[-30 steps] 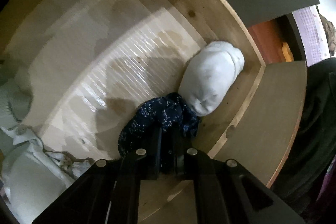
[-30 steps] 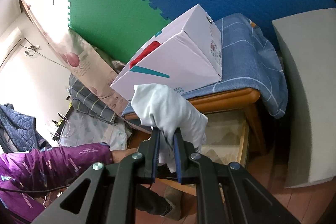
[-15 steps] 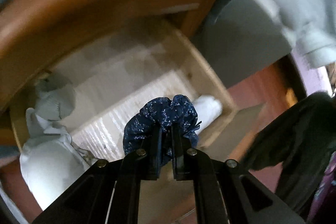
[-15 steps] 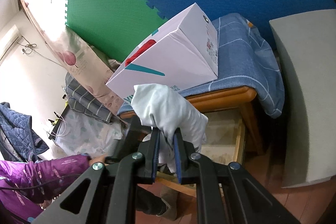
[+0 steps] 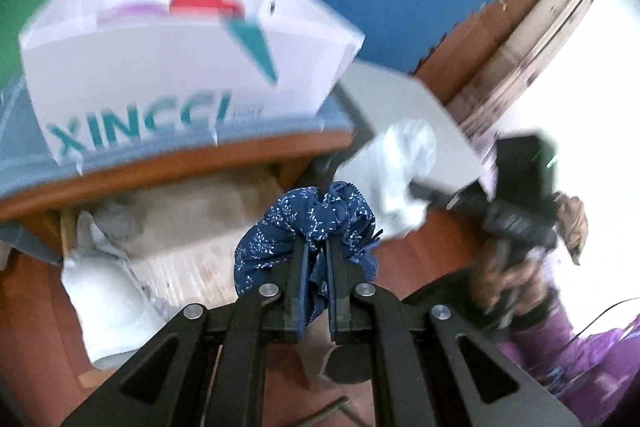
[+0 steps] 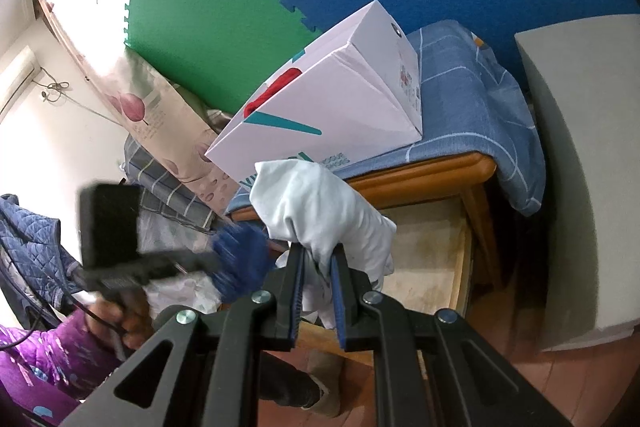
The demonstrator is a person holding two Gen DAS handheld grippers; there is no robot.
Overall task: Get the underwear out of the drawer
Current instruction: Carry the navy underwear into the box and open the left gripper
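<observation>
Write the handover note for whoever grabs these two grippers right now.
Left gripper: shut on the navy patterned underwear, held in the air above the open drawer.
Right gripper: shut on the white underwear, held up in front of the drawer.
Done: two pieces are out of the drawer.
In the drawer: light garments bunched at its left end; whether they are underwear I cannot tell.
Left: set both held pieces down somewhere outside the drawer, then check that left-end pile.
Note: the white cardboard box sits on the blue cloth above the drawer.
</observation>
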